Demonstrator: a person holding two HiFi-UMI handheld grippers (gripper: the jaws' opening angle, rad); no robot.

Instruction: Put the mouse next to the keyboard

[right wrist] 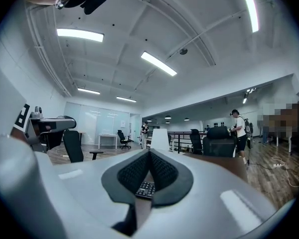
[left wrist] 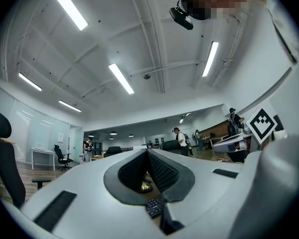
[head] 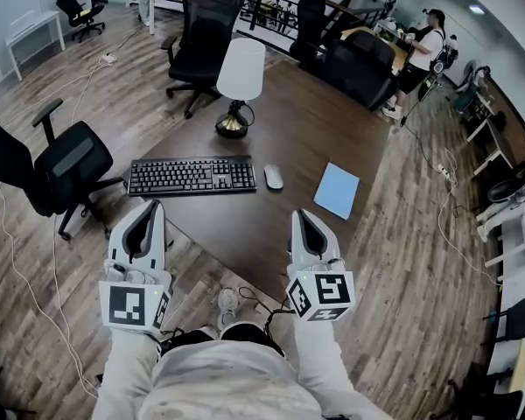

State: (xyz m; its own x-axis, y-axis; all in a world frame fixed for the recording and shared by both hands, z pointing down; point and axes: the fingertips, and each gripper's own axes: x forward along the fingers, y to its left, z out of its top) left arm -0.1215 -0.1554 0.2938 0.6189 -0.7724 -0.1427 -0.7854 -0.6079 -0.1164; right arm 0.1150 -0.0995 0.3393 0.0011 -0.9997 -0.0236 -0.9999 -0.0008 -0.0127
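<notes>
A black keyboard [head: 192,176] lies on the dark wooden table [head: 315,121]. The grey mouse [head: 273,177] rests just to its right, a small gap apart. Both grippers hover over the table's near edge, pointing toward the keyboard. My left gripper [head: 149,206] sits below the keyboard's left half; in the left gripper view its jaws [left wrist: 147,151] meet at the tips with nothing between them. My right gripper [head: 302,213] sits below and right of the mouse, shut and empty [right wrist: 149,152]. A bit of keyboard [right wrist: 145,188] shows through its jaw gap.
A white-shaded lamp [head: 240,70] with a brass base stands behind the keyboard. A blue notebook [head: 337,190] lies right of the mouse. Black office chairs stand at the left [head: 61,169] and beyond the table [head: 206,33]. A person [head: 417,59] stands far back right.
</notes>
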